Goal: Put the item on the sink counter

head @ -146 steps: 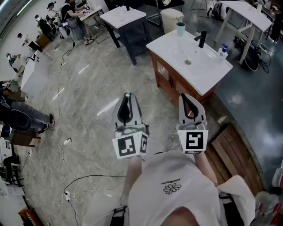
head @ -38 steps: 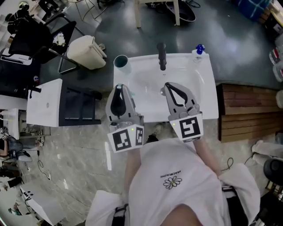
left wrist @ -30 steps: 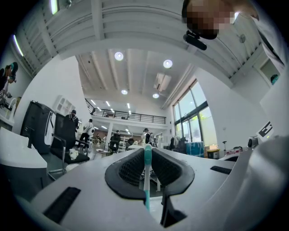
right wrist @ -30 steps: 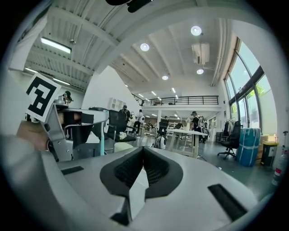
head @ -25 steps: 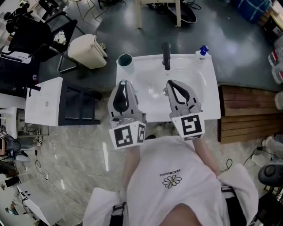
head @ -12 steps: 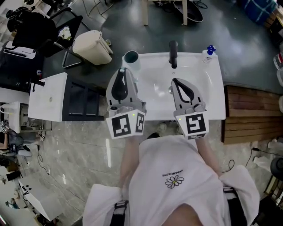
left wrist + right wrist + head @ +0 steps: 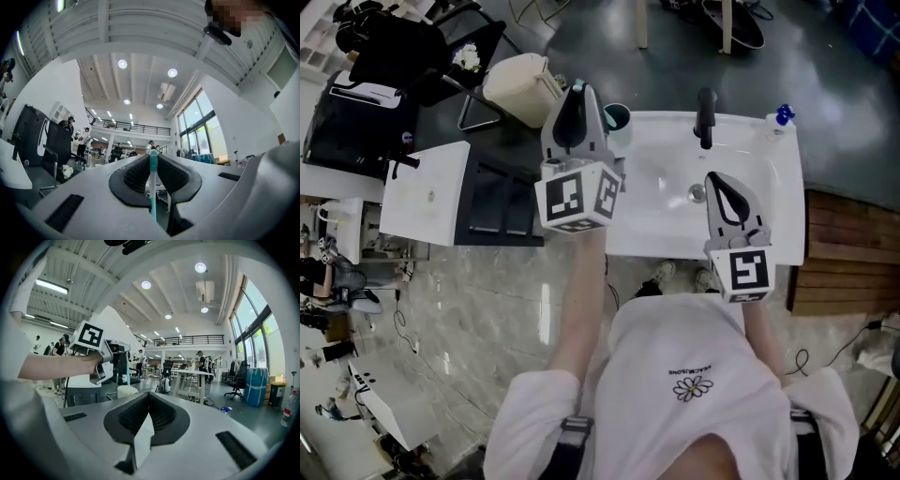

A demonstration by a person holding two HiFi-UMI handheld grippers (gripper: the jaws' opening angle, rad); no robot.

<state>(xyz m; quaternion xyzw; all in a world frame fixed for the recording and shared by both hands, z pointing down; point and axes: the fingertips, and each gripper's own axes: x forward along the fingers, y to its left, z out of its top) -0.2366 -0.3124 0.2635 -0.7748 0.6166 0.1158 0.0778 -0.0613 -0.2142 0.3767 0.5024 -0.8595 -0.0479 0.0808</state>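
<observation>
My left gripper [image 7: 573,111] is raised high, shut on a thin teal-and-white toothbrush [image 7: 153,187] that runs between its pads and sticks out past the tips. It hangs over the left end of the white sink counter [image 7: 759,234], next to a teal cup [image 7: 617,117]. My right gripper [image 7: 727,200] is lower, over the counter's front edge near the basin, shut with nothing in it. In the right gripper view the left gripper [image 7: 96,355] and the toothbrush [image 7: 127,367] show at the left.
A black faucet [image 7: 705,117] and a soap bottle [image 7: 782,117] stand at the counter's back. A beige bin [image 7: 523,86] sits behind the counter's left end. A white table [image 7: 427,192] is at the left, a wooden platform [image 7: 839,258] at the right.
The left gripper has risen and moved forward with the toothbrush, up beside the teal cup. The right gripper stays low over the counter's front edge.
</observation>
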